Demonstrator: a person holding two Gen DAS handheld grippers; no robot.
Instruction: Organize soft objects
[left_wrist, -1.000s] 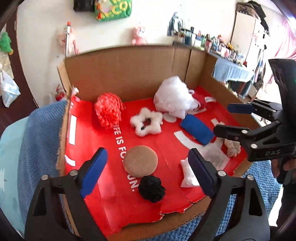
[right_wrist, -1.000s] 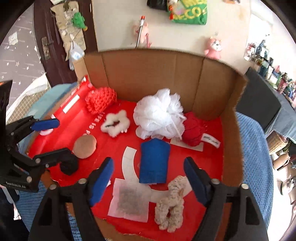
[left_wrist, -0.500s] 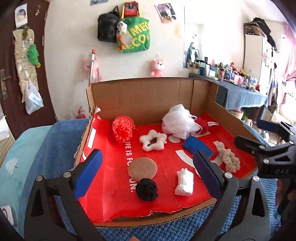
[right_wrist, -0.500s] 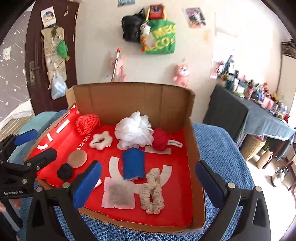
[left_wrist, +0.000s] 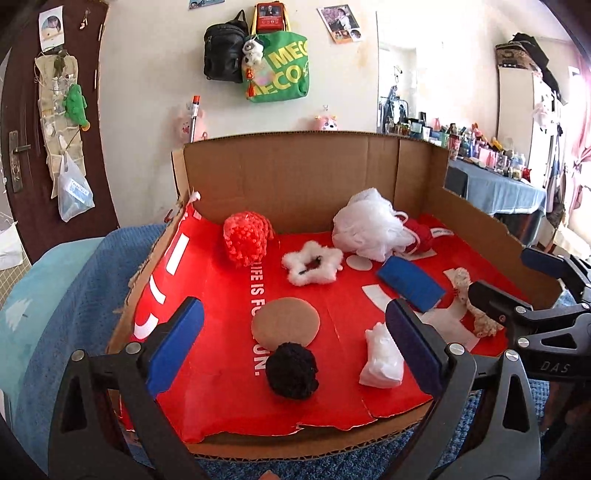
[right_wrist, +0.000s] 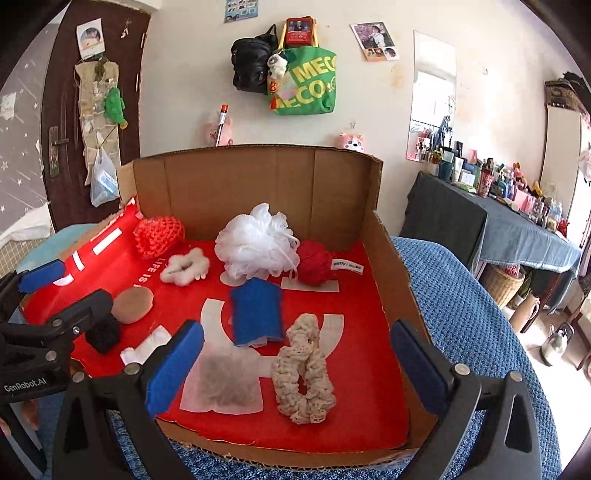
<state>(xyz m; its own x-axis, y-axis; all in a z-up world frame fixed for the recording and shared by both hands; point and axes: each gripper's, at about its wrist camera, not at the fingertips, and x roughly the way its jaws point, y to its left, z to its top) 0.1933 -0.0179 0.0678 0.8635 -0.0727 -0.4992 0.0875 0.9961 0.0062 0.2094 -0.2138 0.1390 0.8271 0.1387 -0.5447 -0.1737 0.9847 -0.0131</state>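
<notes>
An open cardboard box (left_wrist: 295, 173) (right_wrist: 255, 177) with a red floor holds several soft things. Among them are a black pom-pom (left_wrist: 292, 370) (right_wrist: 103, 331), a tan round pad (left_wrist: 285, 325) (right_wrist: 133, 300), a white folded cloth (left_wrist: 382, 358), a blue sponge (left_wrist: 410, 282) (right_wrist: 256, 312), a cream crochet scrunchie (right_wrist: 304, 371), a white mesh pouf (left_wrist: 369, 223) (right_wrist: 256, 242), a white fluffy scrunchie (left_wrist: 312, 263) and an orange-red knitted piece (left_wrist: 246, 238). My left gripper (left_wrist: 291, 347) stands open before the box's front edge, nothing between its pads. My right gripper (right_wrist: 295, 363) is open too, in front of the scrunchie.
The box sits on a blue knitted cover (right_wrist: 461, 295). A red yarn ball (right_wrist: 316, 264) and a grey-filled sachet (right_wrist: 223, 382) also lie inside. Bags hang on the wall (left_wrist: 275, 66) behind. A cluttered table (right_wrist: 517, 221) stands to the right, a dark door (left_wrist: 22, 122) to the left.
Both grippers have drawn back from above the box floor to its front edge and tilted up, so the room wall now shows. Their jaws have spread wider.
</notes>
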